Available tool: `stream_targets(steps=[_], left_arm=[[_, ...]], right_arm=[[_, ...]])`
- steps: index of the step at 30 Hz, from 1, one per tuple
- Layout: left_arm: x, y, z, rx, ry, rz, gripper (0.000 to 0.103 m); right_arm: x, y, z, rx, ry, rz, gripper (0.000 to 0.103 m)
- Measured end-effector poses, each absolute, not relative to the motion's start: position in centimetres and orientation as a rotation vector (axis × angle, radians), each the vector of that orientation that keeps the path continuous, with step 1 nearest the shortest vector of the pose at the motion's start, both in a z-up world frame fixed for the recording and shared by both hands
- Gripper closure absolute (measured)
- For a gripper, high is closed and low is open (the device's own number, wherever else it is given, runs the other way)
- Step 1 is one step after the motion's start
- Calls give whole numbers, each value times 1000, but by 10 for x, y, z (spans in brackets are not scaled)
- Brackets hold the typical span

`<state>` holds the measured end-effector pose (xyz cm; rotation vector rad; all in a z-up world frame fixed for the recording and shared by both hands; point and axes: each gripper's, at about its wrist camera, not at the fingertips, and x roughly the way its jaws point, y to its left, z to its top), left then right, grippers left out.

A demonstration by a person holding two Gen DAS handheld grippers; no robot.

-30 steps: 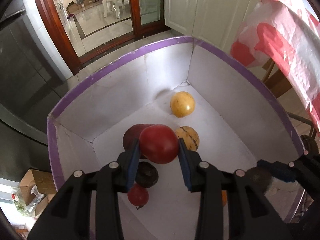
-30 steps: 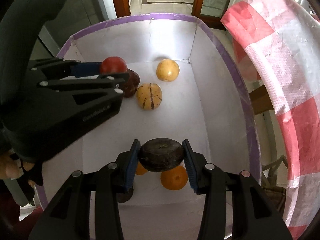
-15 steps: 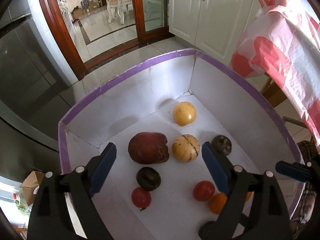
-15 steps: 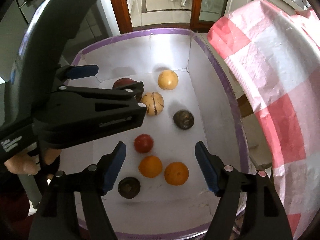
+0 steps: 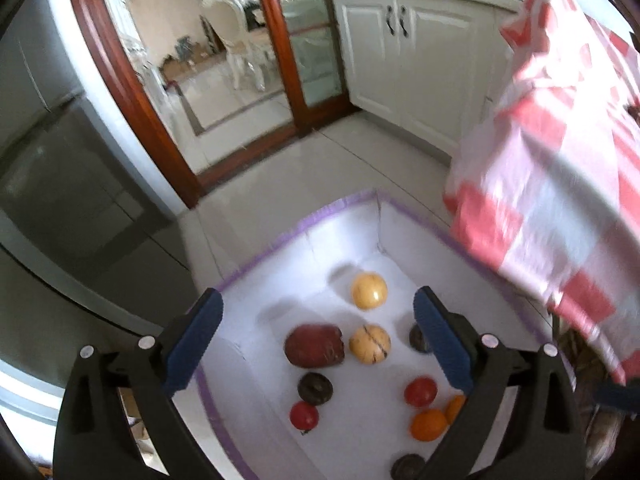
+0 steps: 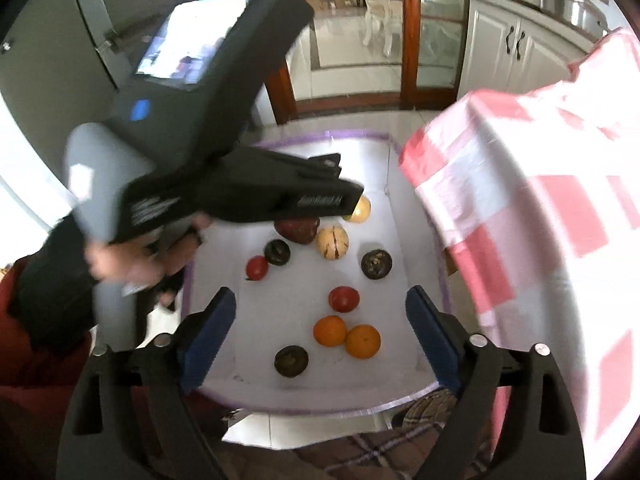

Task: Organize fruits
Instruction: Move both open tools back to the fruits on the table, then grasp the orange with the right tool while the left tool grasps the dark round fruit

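Observation:
A white box with a purple rim [image 5: 288, 236] [image 6: 352, 135] sits on the floor and holds several fruits. In it lie a yellow round fruit [image 5: 369, 291], a striped pale melon [image 5: 369, 344] [image 6: 332, 242], a dark red fruit [image 5: 315, 346] [image 6: 298, 229], two red tomatoes [image 5: 420, 391] [image 6: 343, 299], two oranges [image 6: 346, 336] and dark brown fruits [image 6: 376, 264]. My left gripper [image 5: 318, 336] is open and empty, high above the box. My right gripper [image 6: 320, 336] is open and empty above the box's near side. The left gripper's body [image 6: 240, 188] hides part of the box in the right wrist view.
A table with a red and white checked cloth [image 5: 560, 184] [image 6: 540, 220] overhangs the box's right side. A wooden-framed glass door [image 5: 280, 52] and white cabinets [image 5: 400, 56] stand beyond. A dark fridge [image 5: 60, 180] is at the left.
Both grippers opened and dropped their fruits, a red tomato and a dark brown fruit, into the box. Both then rose up and back, so the box looks smaller.

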<state>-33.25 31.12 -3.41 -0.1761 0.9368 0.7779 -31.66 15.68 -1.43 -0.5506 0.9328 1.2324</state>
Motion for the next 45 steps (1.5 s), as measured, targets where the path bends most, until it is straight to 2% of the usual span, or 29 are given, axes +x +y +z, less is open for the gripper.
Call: stream_targets(steps=[7, 12, 18, 25, 33, 45], left_arm=[[-267, 253, 44, -58, 839, 686, 2], [-195, 182, 77, -83, 761, 410, 2], [-70, 80, 59, -152, 762, 94, 2], [32, 19, 30, -181, 742, 35, 2], [60, 28, 22, -342, 731, -36, 2], [63, 28, 19, -360, 746, -24, 2]], right_arm=[[-272, 70, 64, -368, 727, 1124, 16], [-202, -19, 88, -175, 679, 873, 16], [-114, -116, 72, 38, 746, 558, 16], [-12, -202, 43, 195, 794, 286, 16], [80, -221, 29, 175, 809, 199, 16], [207, -179, 13, 54, 898, 211, 16]])
